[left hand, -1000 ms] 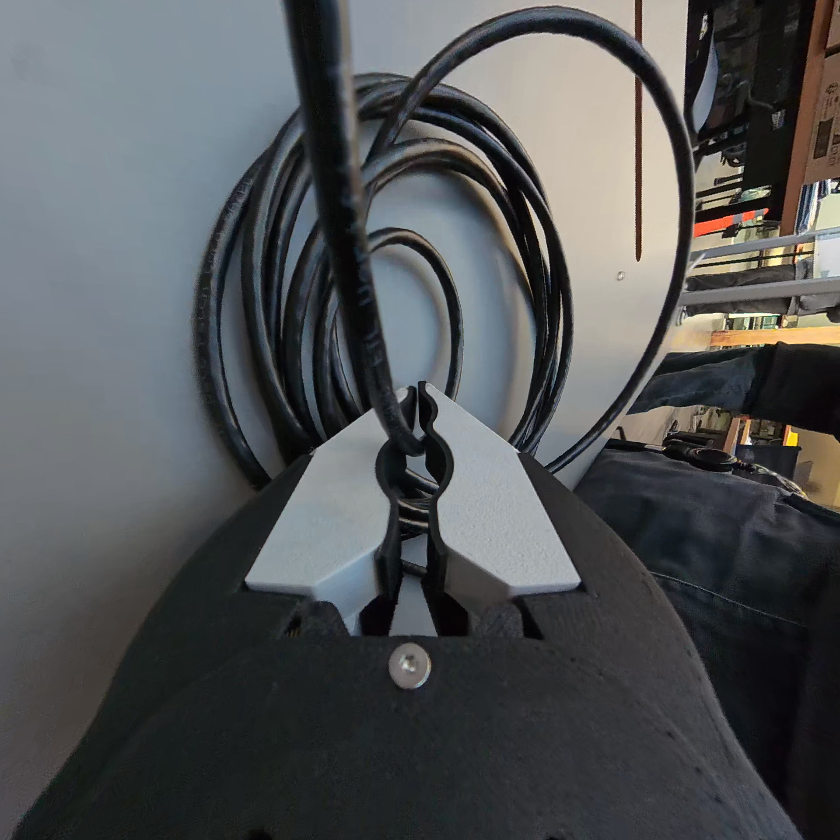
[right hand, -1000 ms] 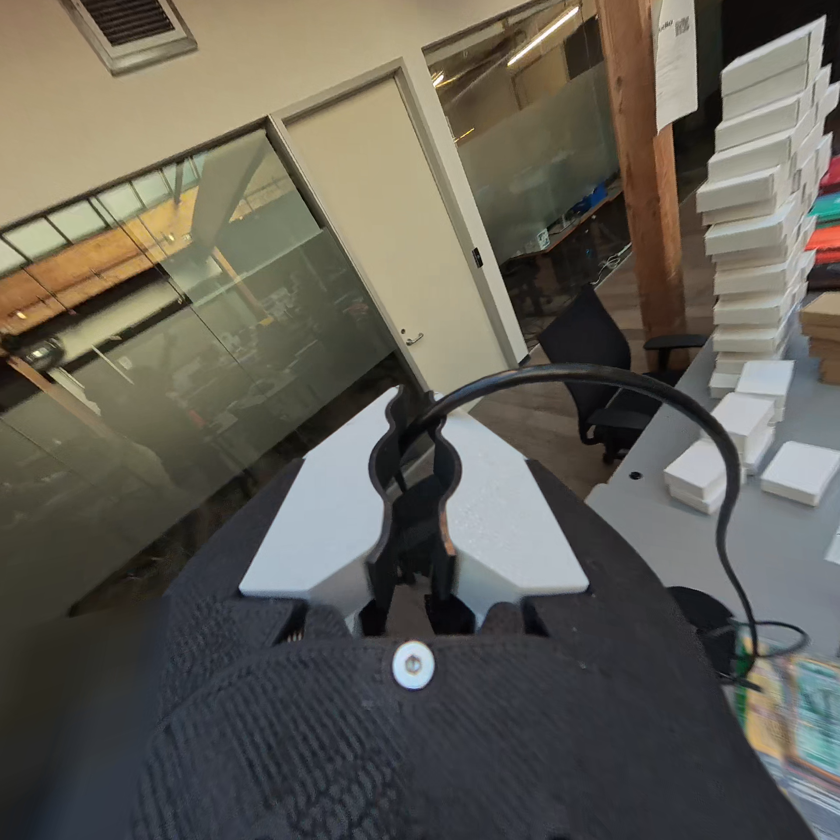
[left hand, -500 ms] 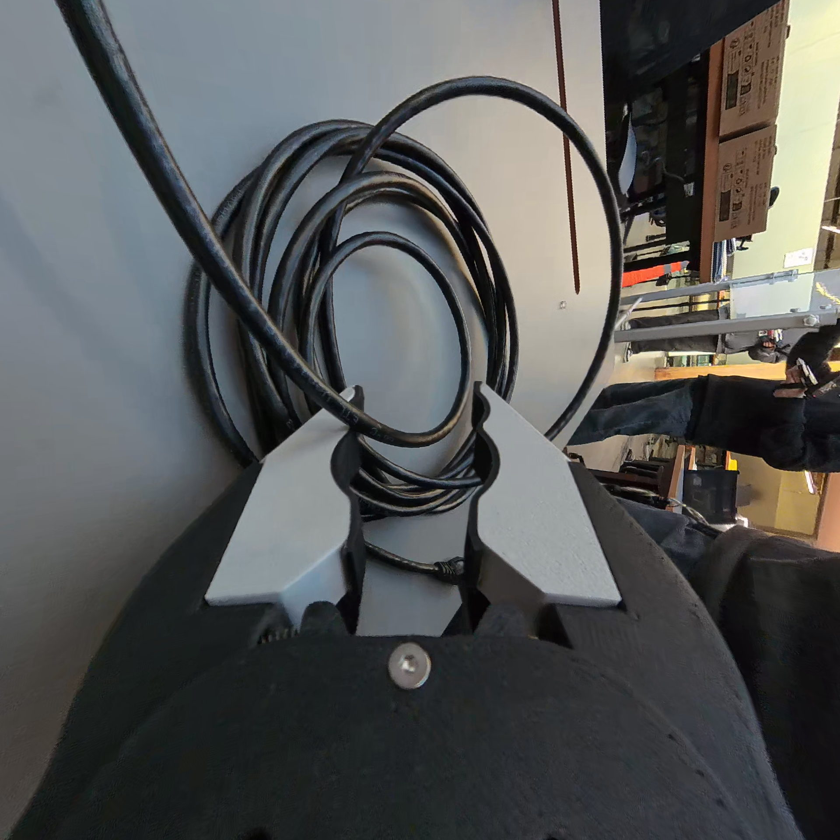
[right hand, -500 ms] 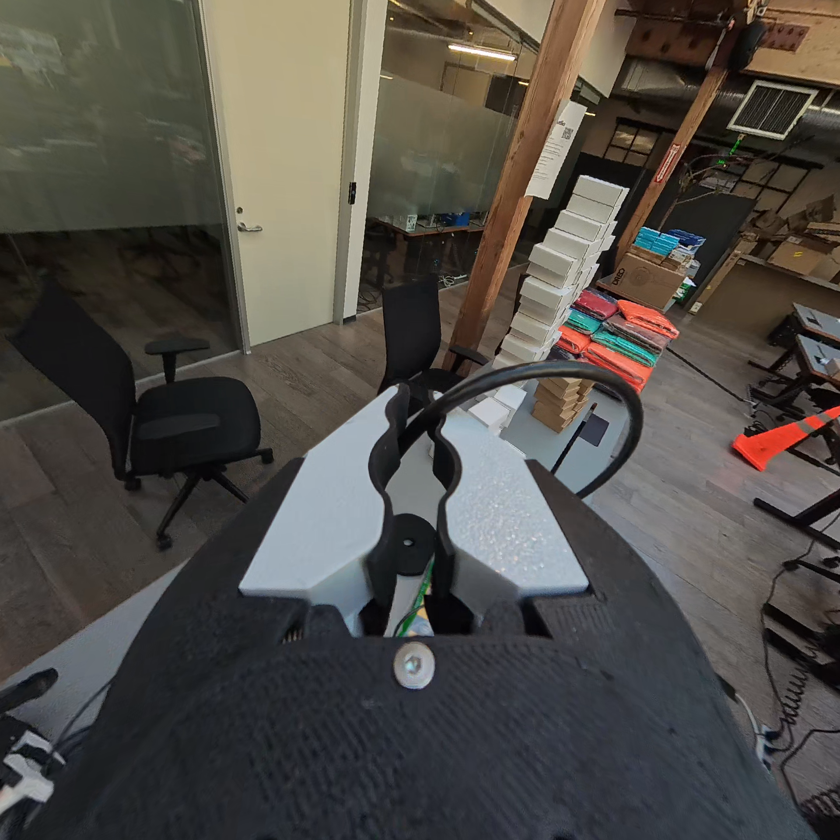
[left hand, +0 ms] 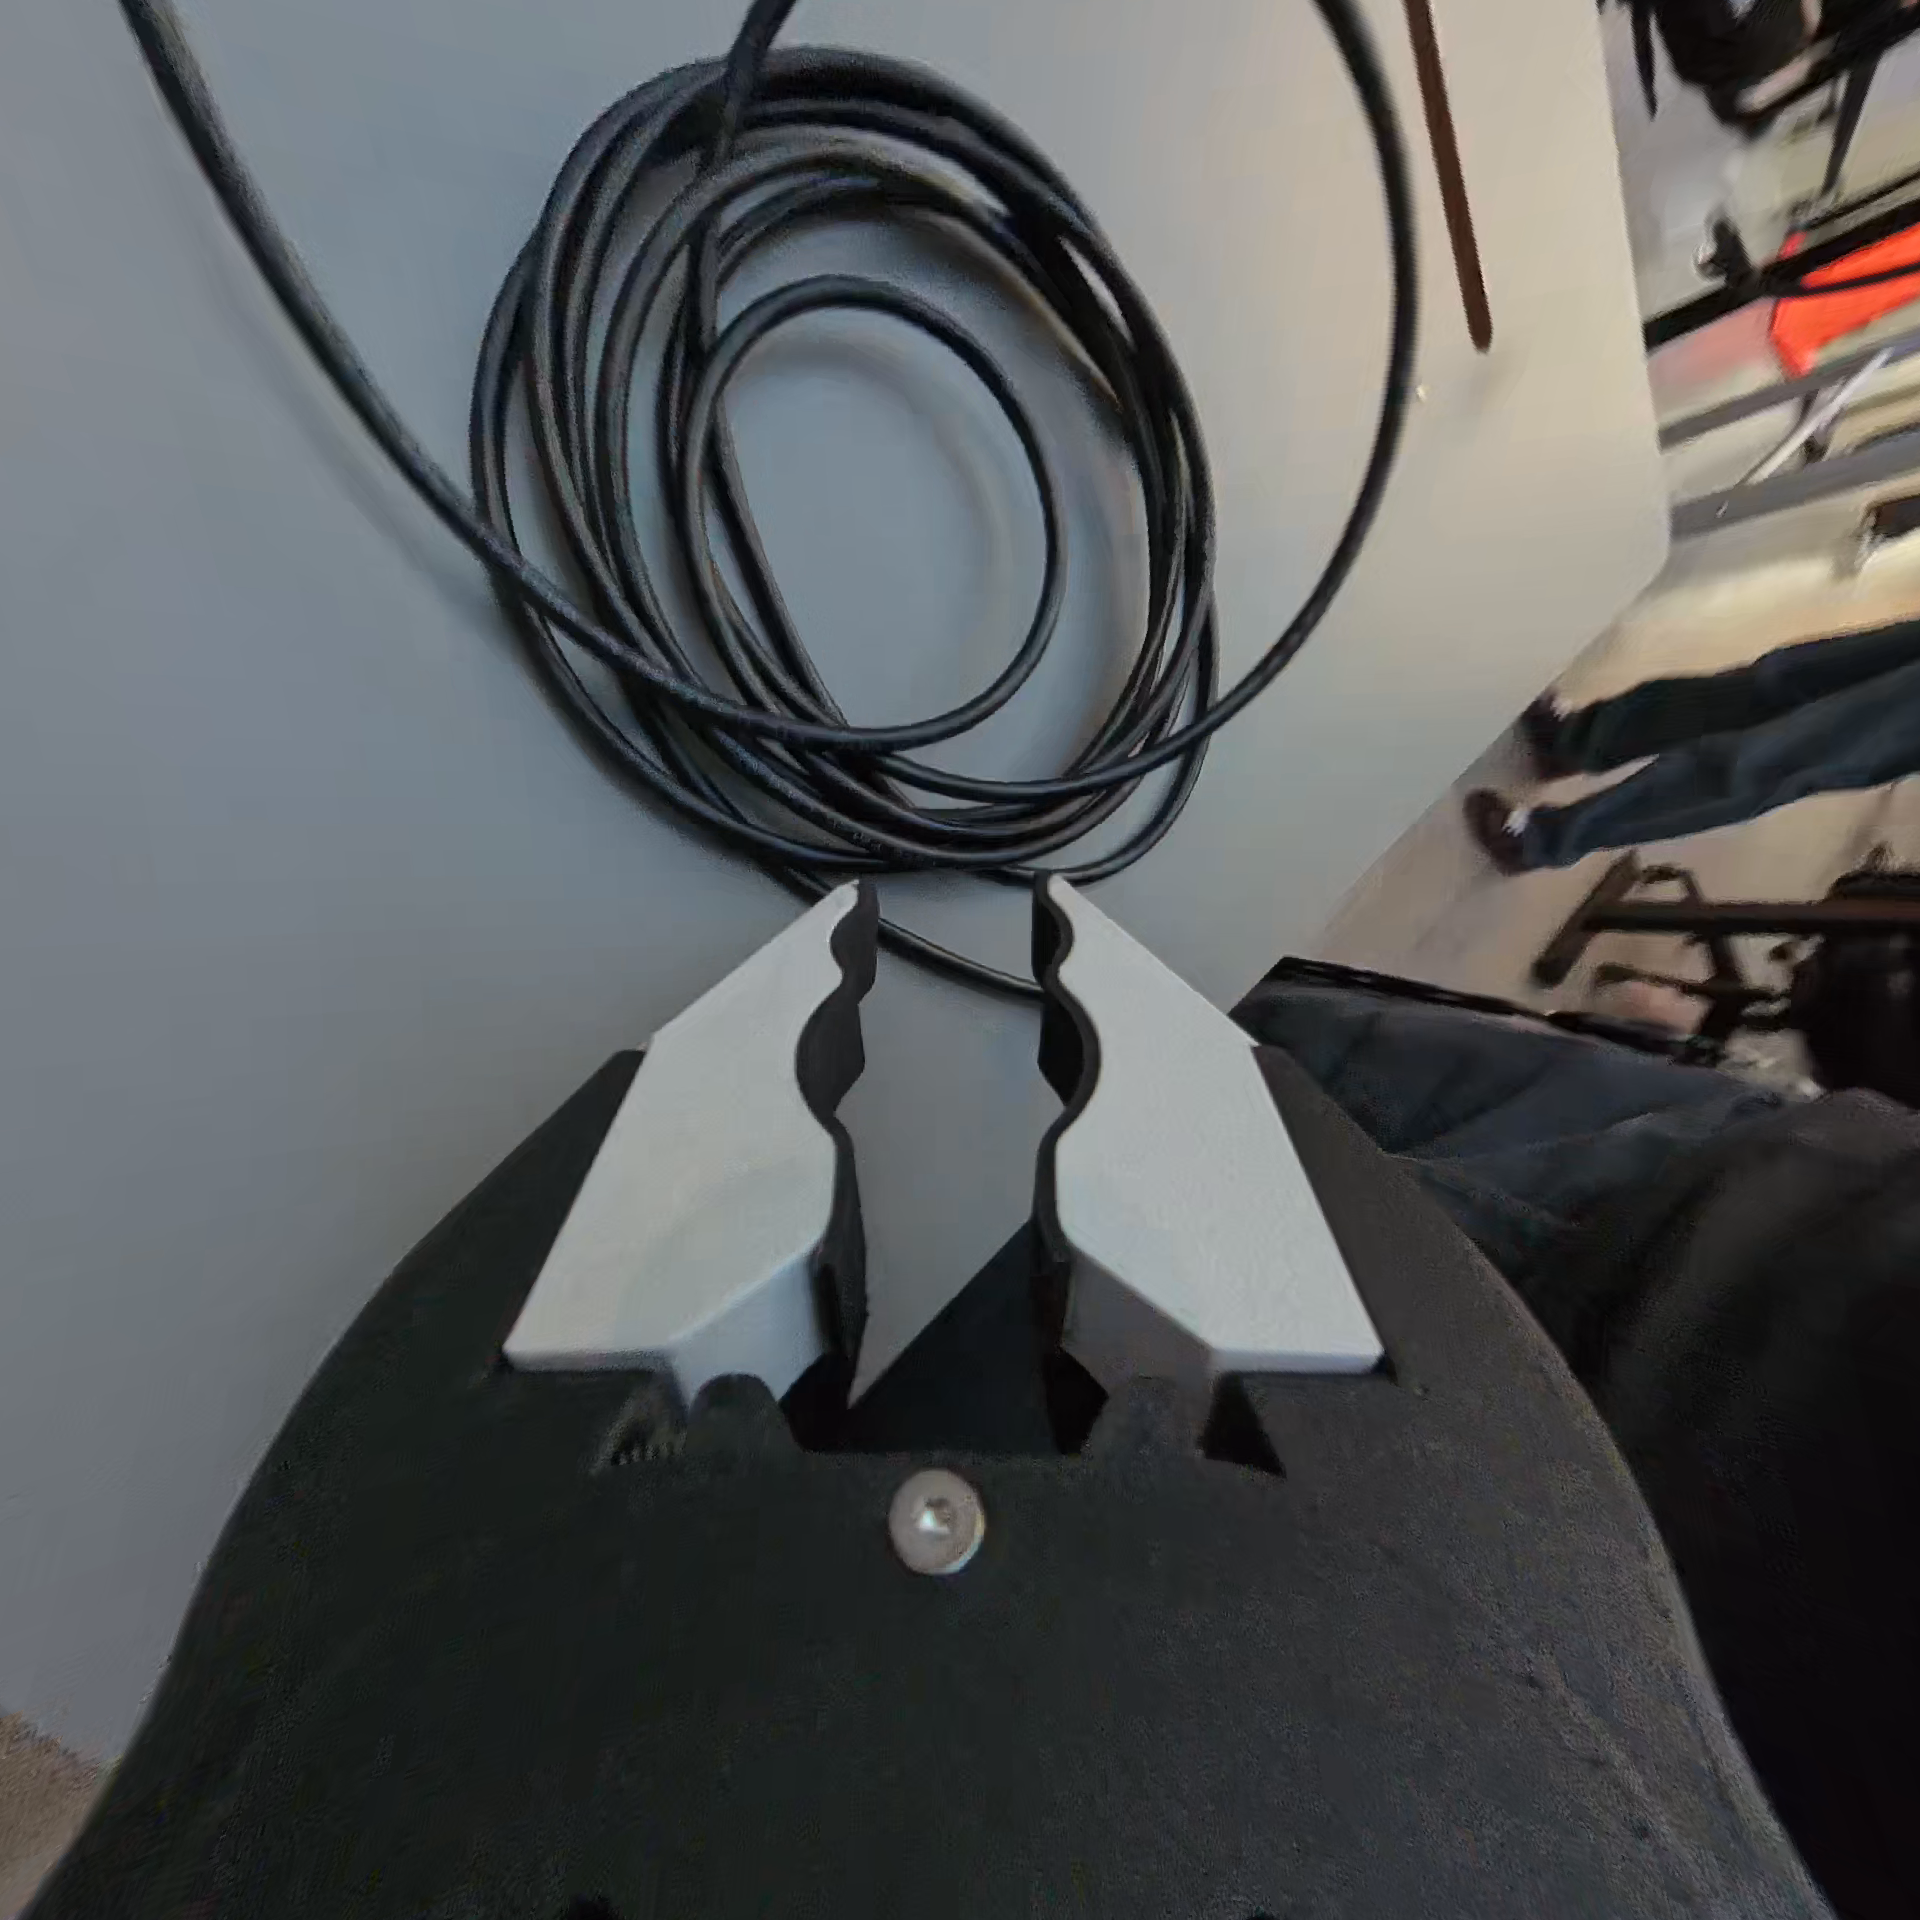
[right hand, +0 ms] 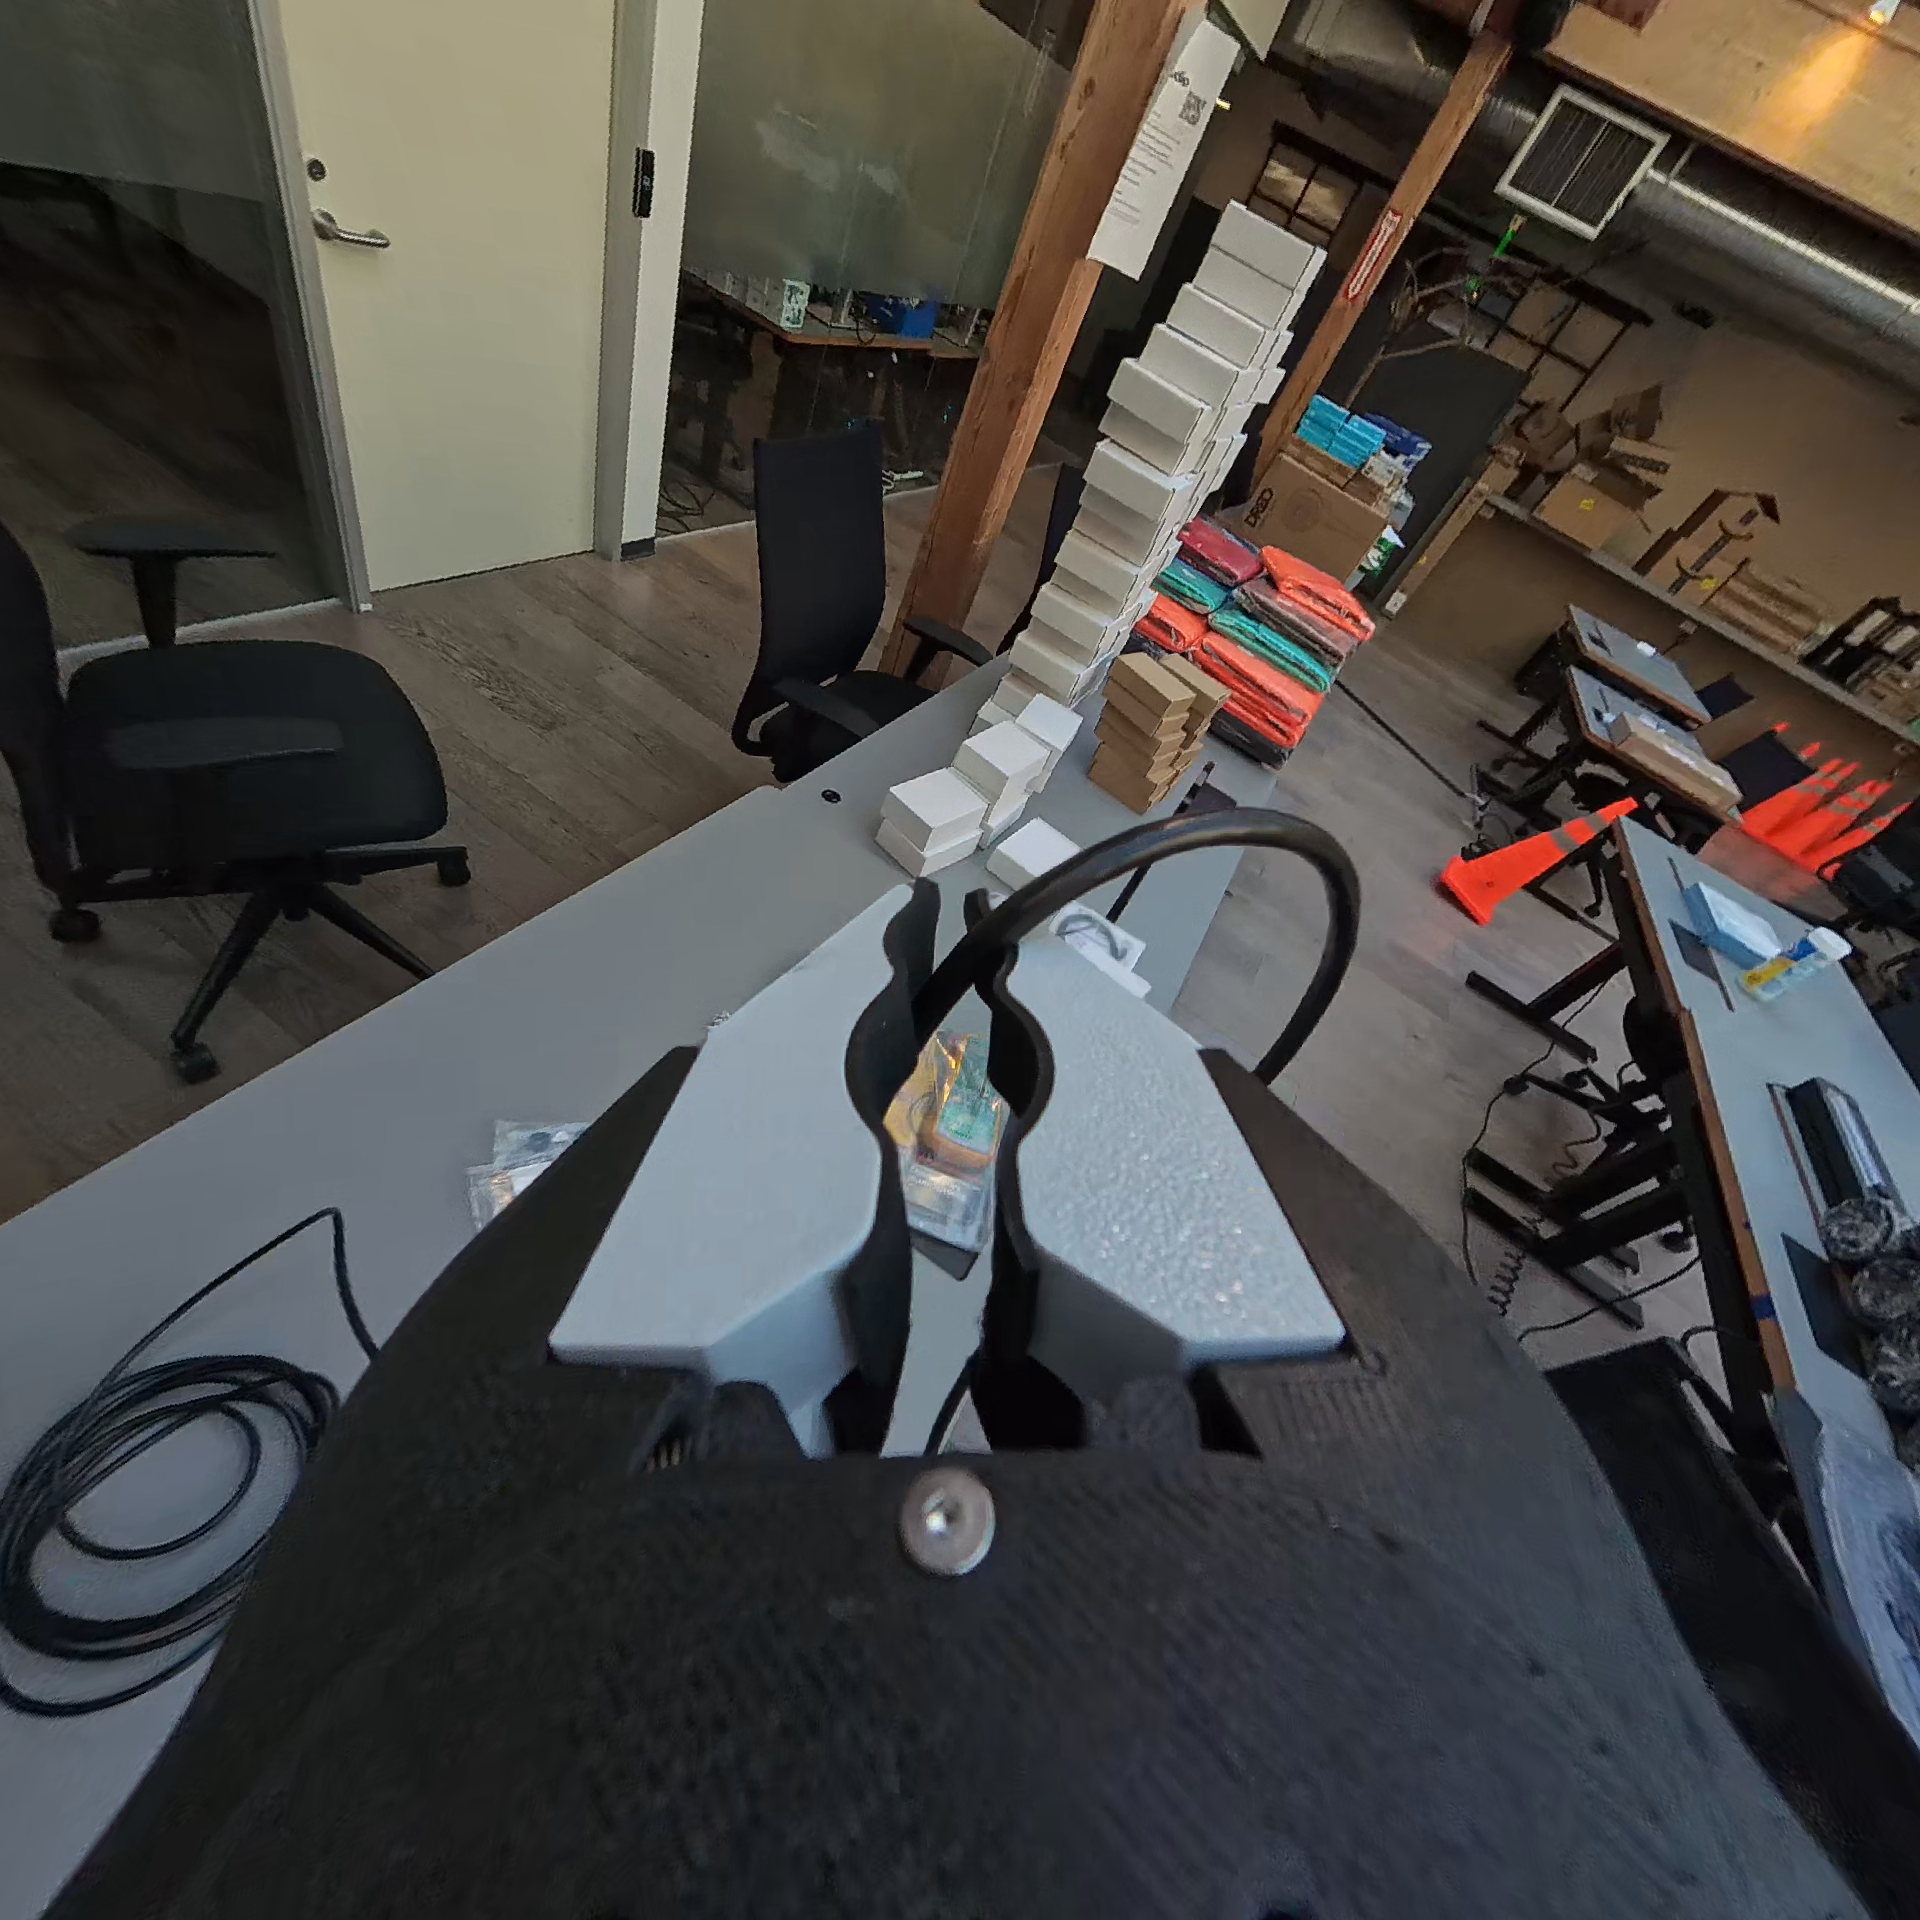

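Observation:
A black cable lies in a loose coil (left hand: pixel 520 436) on the grey table (left hand: pixel 208 727). My left gripper (left hand: pixel 951 904) is open and empty, its tips just short of the coil's near edge, with one strand crossing the gap behind them. My right gripper (right hand: pixel 951 904) is shut on a stretch of the same black cable (right hand: pixel 1195 826), which arcs out of the tips and drops to the right. It is held above the table (right hand: pixel 623 987). The coil also shows at the lower left of the right wrist view (right hand: pixel 104 1455).
Small plastic packets (right hand: pixel 945 1132) lie on the table under my right gripper. A tall stack of white boxes (right hand: pixel 1174 468) and brown boxes (right hand: pixel 1153 727) stand at the far end. Office chairs (right hand: pixel 239 748) stand beside the table. A person's legs (left hand: pixel 1714 748) pass beyond the table's edge. My hands' fingertips stand some 80 cm from each other. My left gripper's tips are some 11 cm from the loose coil (left hand: pixel 520 436).
My left gripper opened, let go of the cable strand and drew back from the coil. My right gripper kept its hold on the cable and tilted down toward the table.

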Tool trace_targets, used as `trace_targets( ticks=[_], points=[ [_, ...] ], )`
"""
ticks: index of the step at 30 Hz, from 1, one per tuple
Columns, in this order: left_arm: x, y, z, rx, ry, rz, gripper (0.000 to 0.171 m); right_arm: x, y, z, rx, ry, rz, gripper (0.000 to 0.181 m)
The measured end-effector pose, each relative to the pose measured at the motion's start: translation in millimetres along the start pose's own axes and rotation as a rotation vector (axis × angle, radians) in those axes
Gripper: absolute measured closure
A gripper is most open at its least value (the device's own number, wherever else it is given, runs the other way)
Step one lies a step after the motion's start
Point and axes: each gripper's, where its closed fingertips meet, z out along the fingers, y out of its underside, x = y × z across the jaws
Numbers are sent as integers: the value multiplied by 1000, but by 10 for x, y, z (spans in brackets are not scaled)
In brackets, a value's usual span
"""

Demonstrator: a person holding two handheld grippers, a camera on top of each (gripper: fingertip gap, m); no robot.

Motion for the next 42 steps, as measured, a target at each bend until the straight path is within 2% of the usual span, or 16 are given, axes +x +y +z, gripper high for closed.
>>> trace_targets(
  ticks=[2, 3, 5, 7, 9, 11, 14, 20, 25, 27, 28, 32, 34, 37, 40, 42],
  points=[
    [107, -76, -6, -30, 4, 281, 140, -68, 120, -106, -23, 17, 19, 179],
    [156, -107, 66, -69, 12, 441, 136, -95, 186, -147, -40, 35, 21, 180],
    [149, -144, 272, -170, 8, 711, 141, -141, 308, -206, -74, 65, 33, 180],
    [82, -154, 458, -265, 27, 862, 144, -194, 413, -243, -106, 71, 61, 180],
    [-23, -99, 601, -378, 46, 888, 153, -275, 506, -256, -118, 55, 94, 181],
    [-86, 29, 697, -513, 67, 831, 164, -377, 630, -235, -133, 31, 100, 181],
    [50, 8, 792, -538, 94, 741, 168, -558, 885, -151, -152, -20, 83, 181],
    [782, -298, 948, -381, 208, 405, 169, -1059, 1592, 72, -136, -241, 160, 181],
    [821, -198, 1290, -351, 120, 250, 169, -1490, 2590, 420, -182, -352, 211, 181],
    [840, -200, 1327, -314, 141, 178, 168, -1720, 2932, 651, -188, -414, 282, 181],
    [848, -219, 1322, -291, 158, 123, 161, -1825, 3116, 786, -205, -433, 311, 181],
    [862, -381, 1091, -158, 190, -16, 143, -2325, 3838, 1263, -299, -547, 396, 181],
    [858, -404, 911, -106, 170, -8, 141, -2602, 4001, 1419, -274, -629, 479, 181],
    [772, -291, 704, -86, 104, 3, 143, -3008, 4303, 1625, -340, -710, 568, 181],
    [520, -252, 523, -19, -4, -50, 151, -3362, 4412, 1771, -403, -754, 543, 181],
    [347, -272, 423, 30, -19, -139, 151, -3480, 4279, 1845, -405, -760, 490, 181]
  ],
)
